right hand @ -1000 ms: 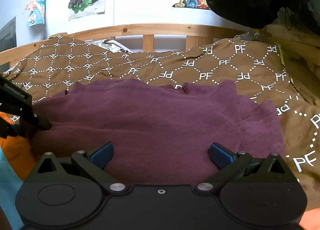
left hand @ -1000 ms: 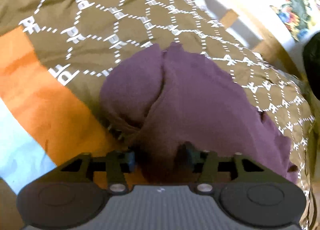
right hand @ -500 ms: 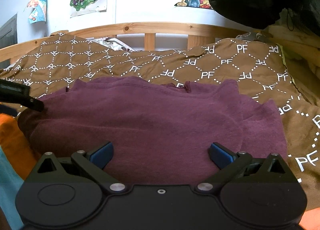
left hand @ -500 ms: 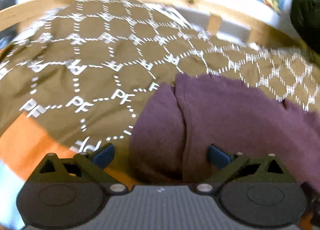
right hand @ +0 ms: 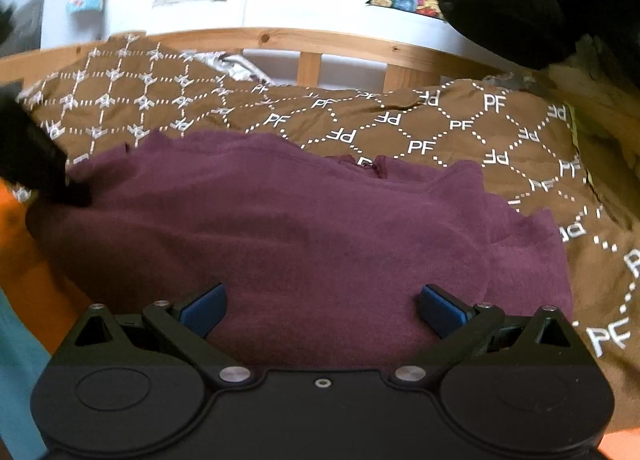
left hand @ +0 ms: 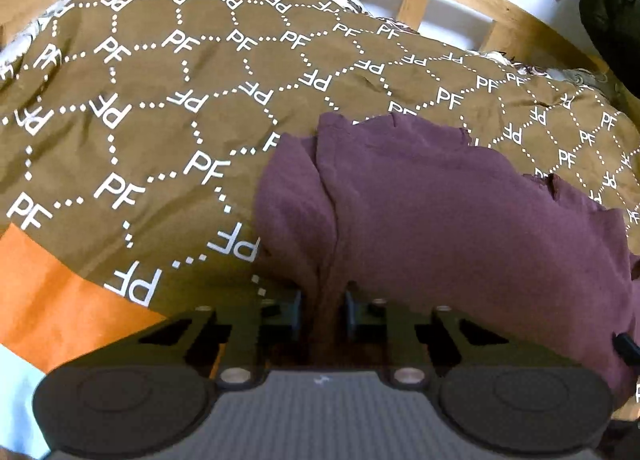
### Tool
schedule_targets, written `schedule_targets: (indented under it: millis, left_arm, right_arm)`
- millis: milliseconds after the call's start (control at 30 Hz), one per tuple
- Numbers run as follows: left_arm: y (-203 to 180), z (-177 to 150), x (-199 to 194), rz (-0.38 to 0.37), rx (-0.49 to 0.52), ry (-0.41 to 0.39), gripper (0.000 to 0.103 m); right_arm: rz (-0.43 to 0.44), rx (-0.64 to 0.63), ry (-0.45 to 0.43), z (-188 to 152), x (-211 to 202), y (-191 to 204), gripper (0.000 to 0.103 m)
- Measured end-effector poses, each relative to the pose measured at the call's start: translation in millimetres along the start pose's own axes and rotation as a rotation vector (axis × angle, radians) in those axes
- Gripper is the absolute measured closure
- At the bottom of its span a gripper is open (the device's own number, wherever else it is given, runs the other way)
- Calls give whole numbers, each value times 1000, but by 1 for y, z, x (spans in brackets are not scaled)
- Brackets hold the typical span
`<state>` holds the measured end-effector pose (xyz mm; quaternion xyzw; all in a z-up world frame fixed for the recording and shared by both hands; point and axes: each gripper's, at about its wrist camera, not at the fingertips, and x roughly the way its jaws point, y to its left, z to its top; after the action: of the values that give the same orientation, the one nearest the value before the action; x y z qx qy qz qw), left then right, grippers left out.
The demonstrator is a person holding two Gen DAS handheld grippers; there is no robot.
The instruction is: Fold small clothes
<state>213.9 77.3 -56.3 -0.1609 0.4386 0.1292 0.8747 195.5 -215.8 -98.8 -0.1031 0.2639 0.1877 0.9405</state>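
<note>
Our left claw point(left hand: 322, 310) has just been closing and now pinches a ridge of the purple garment point(left hand: 460, 219) between its pads. The garment spreads ahead of both claws on the brown bedspread point(left hand: 140, 99). Our right claw point(right hand: 322, 310) hangs wide over the near hem, gripping nothing. To fold well, we should seat the right claw on the hem before lifting, then raise both together so the edge carries over flat, without dragging or bunching.
</note>
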Motion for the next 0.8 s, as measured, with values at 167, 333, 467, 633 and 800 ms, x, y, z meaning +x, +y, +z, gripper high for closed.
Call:
schedule_targets:
  millis: [167,333,467,633,800]
  left_arm:
    - [-6,7,-15,3,-25,-21,85]
    - [-30,12,-37,10,81,-66,87]
    - [-62,18,-66,-107,203,-125,87]
    - [-111,24,-89,-197,344,-161,88]
    - [-167,12,-91,-274,485,-154,88]
  right_arm:
    - [-4,-39,5,1,-1,2,0]
    - [-6,-71,10,5,-2,2,1]
    - [-38,-149,-17,14,-13,1,1]
    - [-149,-252,-84,21,-32,-14,1]
    - [-230,-191,-78,24,-41,-56,1]
